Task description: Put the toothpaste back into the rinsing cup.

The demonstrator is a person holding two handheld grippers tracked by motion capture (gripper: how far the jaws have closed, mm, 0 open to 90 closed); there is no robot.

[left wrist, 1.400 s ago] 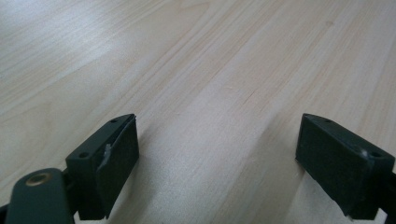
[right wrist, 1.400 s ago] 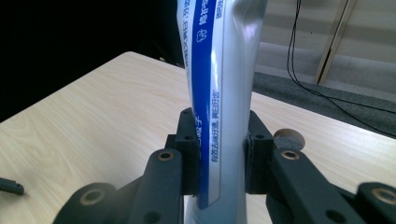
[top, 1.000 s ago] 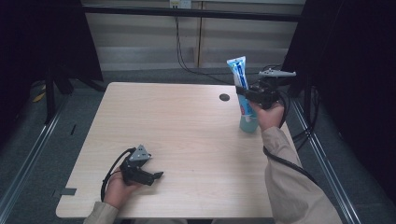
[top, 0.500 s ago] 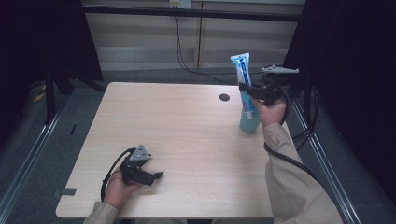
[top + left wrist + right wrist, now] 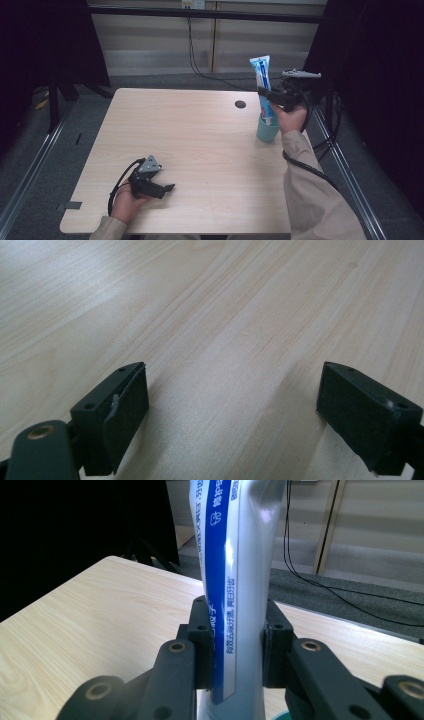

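A white and blue toothpaste tube (image 5: 263,85) stands upright with its lower end inside a light teal cup (image 5: 267,131) near the table's right edge. My right gripper (image 5: 266,95) is shut on the tube's middle; in the right gripper view both pads press the tube (image 5: 240,580) from either side, and the cup's rim (image 5: 281,716) peeks out at the bottom. My left gripper (image 5: 169,188) lies low on the table near the front left, held in a hand. Its jaws stand open over bare wood with nothing between its fingertips (image 5: 232,415).
The light wooden table (image 5: 190,145) has a small dark round hole (image 5: 240,104) at the back right. Black cables hang behind the table and trail from each gripper. Dark curtains and metal rails flank the table on both sides.
The right gripper has shifted the tube slightly right and a little lower into the cup. The left gripper has stayed where it was.
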